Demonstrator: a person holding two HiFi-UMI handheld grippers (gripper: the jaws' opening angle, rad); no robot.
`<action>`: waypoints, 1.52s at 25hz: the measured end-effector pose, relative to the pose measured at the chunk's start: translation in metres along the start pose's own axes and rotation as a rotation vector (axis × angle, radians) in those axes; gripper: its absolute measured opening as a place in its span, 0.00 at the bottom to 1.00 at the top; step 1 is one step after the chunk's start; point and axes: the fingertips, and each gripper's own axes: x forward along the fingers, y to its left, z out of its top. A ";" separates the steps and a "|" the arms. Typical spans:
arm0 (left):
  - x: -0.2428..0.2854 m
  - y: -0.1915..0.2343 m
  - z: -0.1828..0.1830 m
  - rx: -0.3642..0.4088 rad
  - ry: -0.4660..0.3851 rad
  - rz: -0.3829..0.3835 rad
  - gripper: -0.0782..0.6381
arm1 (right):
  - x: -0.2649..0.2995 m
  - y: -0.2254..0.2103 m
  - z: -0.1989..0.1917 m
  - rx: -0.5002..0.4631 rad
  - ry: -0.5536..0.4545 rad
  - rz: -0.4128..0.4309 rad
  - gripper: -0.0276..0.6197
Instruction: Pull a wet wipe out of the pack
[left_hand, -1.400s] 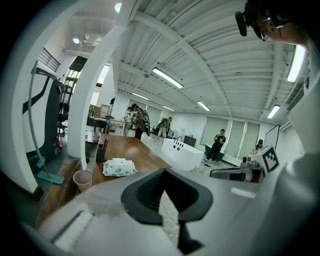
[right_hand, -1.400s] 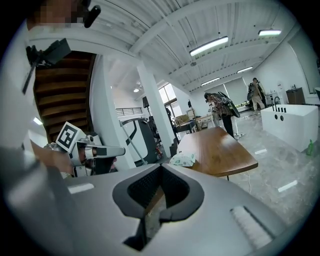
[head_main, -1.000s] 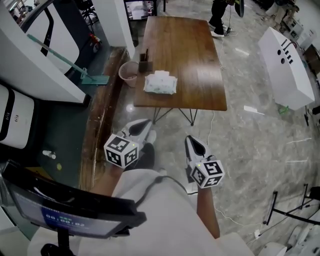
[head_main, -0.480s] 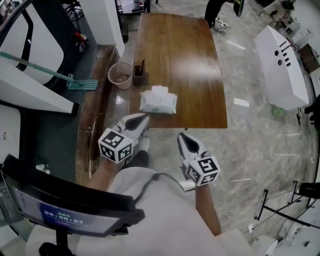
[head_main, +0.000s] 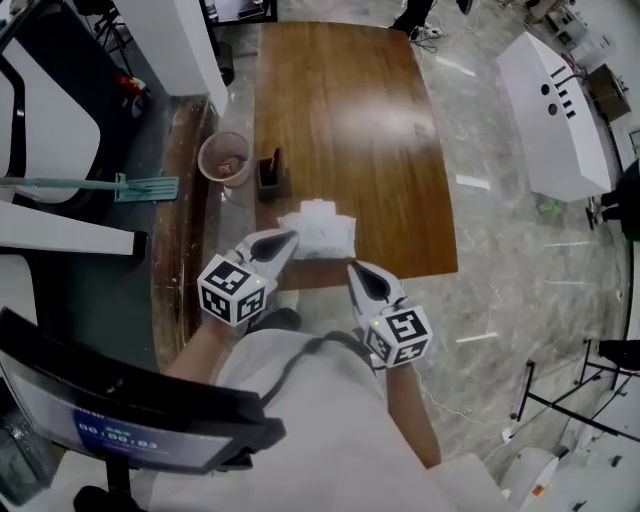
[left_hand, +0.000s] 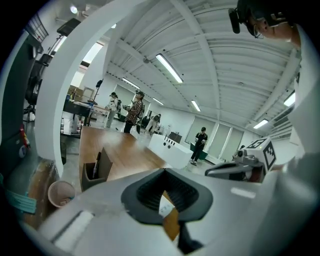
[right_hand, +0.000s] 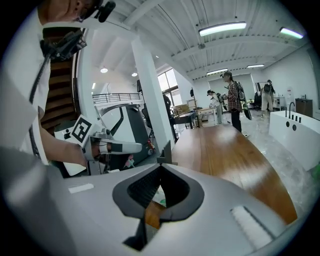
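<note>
Head view: the wet wipe pack (head_main: 322, 231) lies flat by the near edge of the table (head_main: 350, 110), its long axis running along that edge. Beyond it a dark holder (head_main: 269, 173) stands at the table's left edge, and a pink bin (head_main: 224, 157) with scraps sits on the floor beside it. The left tool (head_main: 289, 238) is by the pack's left end and the right tool (head_main: 353, 267) is at the table edge.

Left gripper view: the jaws are pressed together on nothing, and the holder (left_hand: 94, 170) carries a dark stick.

Right gripper view: the jaws are together and empty, with a sliver of the pack (right_hand: 157, 196) behind them.

The wet wipe pack (head_main: 318, 228) is white, the table (head_main: 350, 120) brown wood-grain. The left gripper (head_main: 291, 237) and right gripper (head_main: 353, 268) are pale grey; their 2 cubes (head_main: 235, 290) bear black-and-white squares.
</note>
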 end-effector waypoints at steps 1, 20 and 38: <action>0.004 0.004 0.004 0.000 -0.001 -0.015 0.11 | 0.007 -0.004 0.001 0.003 0.009 -0.005 0.05; 0.055 0.024 -0.031 0.069 0.145 0.136 0.12 | 0.070 -0.036 0.005 -0.128 0.124 0.189 0.05; 0.089 0.055 -0.117 0.050 0.288 0.379 0.27 | 0.104 -0.066 -0.051 -0.163 0.248 0.190 0.05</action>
